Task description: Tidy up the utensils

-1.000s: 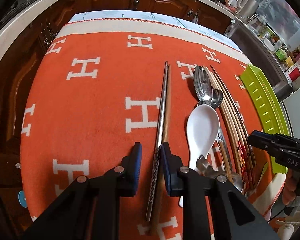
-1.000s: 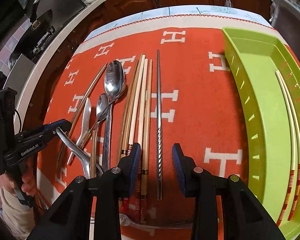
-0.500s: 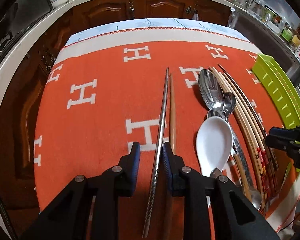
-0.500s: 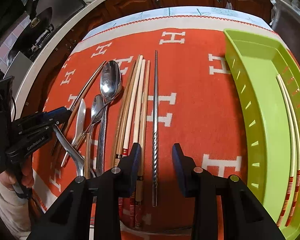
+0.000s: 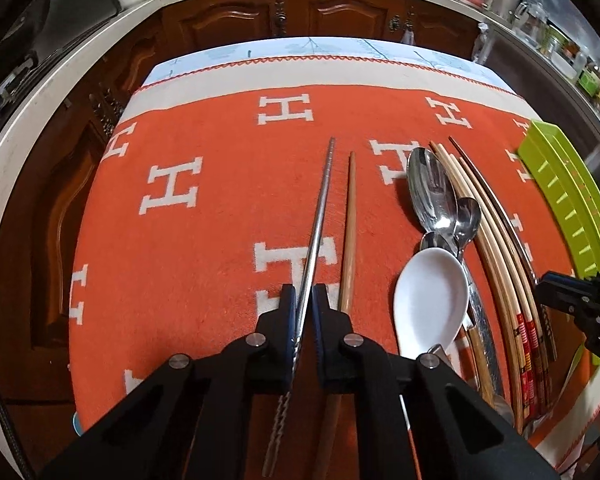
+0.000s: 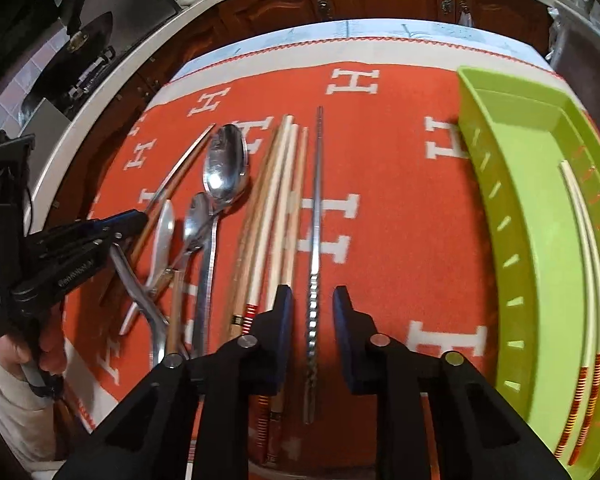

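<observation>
Chopsticks of steel occupy both claws: my left claw (image 5: 305, 312) is pressed shut on one metal chopstick (image 5: 320, 216), left of the green tray (image 6: 540, 220) and beyond the spoons (image 5: 436, 200); my right claw (image 6: 311, 312) is closing around its twin (image 6: 315, 248), pads not yet touching. Thin, stiff, slick, I judge; the twisted end offers purchase.

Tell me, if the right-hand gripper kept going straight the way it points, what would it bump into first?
Most likely the metal chopstick: it lies on the orange cloth right between the closing jaws of the right gripper. How far above it they are is hard to judge.
</observation>
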Available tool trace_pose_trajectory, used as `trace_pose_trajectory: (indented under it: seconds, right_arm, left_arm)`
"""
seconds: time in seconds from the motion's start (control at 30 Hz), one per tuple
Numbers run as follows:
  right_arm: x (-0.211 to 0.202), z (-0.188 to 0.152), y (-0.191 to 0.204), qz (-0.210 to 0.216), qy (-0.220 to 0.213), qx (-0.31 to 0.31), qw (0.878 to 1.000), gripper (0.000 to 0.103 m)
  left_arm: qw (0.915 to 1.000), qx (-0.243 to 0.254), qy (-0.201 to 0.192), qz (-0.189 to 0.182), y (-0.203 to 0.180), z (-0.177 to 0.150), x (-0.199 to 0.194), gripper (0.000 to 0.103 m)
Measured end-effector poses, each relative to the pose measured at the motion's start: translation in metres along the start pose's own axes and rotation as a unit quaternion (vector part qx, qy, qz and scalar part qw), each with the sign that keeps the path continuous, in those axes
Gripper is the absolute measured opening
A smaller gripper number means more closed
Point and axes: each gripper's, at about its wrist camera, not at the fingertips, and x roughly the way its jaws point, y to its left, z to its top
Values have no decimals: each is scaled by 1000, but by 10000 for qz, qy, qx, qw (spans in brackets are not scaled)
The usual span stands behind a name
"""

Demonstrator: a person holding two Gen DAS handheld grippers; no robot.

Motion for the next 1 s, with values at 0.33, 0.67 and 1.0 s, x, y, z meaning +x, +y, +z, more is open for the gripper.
trace_pose_trajectory:
  seconds: [0.33, 0.67, 1.0]
  right_arm:
    - [5, -5, 28, -763, -170, -883, 9930, 15]
    - [-20, -9, -13, -68, -335, 188, 9992, 5]
    - [-117, -38, -75, 370, -1089, 809, 9901, 5]
  left_arm:
    - [9978, -666, 48, 1, 15, -5, -19, 3]
    - [9955, -703, -322, -543, -11, -16, -100, 3]
    - [9906, -118, -421, -1293, -125, 13, -121, 3]
